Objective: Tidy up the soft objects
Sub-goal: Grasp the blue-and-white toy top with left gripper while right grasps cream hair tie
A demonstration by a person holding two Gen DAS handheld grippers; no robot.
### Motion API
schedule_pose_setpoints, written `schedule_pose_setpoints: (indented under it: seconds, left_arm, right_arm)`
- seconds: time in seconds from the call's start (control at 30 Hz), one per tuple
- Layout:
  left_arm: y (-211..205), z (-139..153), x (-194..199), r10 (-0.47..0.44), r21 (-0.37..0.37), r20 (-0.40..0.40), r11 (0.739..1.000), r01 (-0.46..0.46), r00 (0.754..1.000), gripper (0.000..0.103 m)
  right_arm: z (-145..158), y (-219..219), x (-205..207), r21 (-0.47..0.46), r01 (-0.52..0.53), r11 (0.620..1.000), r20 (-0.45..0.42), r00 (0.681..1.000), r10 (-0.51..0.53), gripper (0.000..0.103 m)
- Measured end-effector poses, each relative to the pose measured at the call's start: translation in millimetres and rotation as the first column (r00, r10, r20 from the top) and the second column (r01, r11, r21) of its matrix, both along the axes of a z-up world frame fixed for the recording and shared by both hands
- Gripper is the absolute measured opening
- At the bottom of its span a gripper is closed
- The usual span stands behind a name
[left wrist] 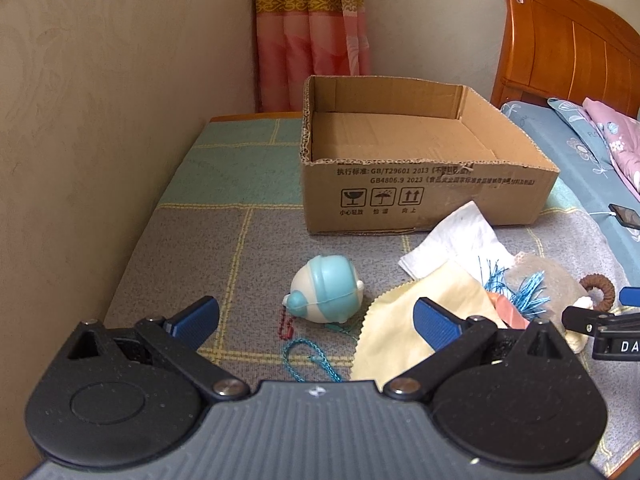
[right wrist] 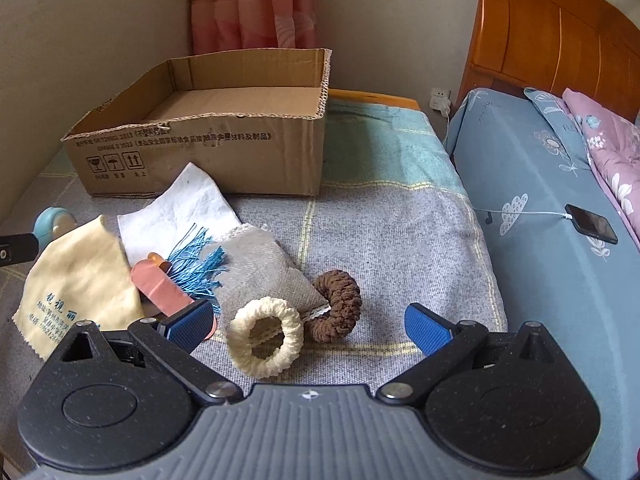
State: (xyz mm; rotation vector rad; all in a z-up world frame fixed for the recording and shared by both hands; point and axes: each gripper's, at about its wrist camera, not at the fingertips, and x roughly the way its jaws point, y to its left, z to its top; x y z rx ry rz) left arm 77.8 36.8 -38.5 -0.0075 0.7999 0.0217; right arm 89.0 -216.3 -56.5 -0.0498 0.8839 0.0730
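Observation:
An open cardboard box stands at the back of the blanket-covered surface, with nothing inside that I can see. My left gripper is open, and a blue-and-cream toy with a red keychain lies between its fingers. A pale yellow cloth, a white cloth, a blue tassel, a pink piece and a grey pouch lie to the right. My right gripper is open over a cream scrunchie and a brown scrunchie.
A teal cord lies by the left gripper. A bed with blue sheet, pink pillow and a charging phone borders the right side. The wooden headboard, a curtain and the wall enclose the area.

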Motion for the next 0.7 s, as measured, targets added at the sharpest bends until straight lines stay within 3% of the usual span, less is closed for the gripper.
schedule_pose_setpoints:
  seconds: [0.33,0.7]
  left_arm:
    - [1.2,-2.1,6.5,0.007,0.012,0.002,1.0,-0.007,1.0,0.102]
    - [5.0,-7.7,28.1,0.048,0.037,0.068,0.998,-0.051,0.996,0.102]
  right_arm:
    - [-18.9,-12.7,-7.6,-0.038,-0.005,0.999,-0.059,0.998,0.003,0.103]
    - [-24.4,-16.9,-19.4,-0.025,-0.042,0.999,-0.005,0.999,0.042,0.103]
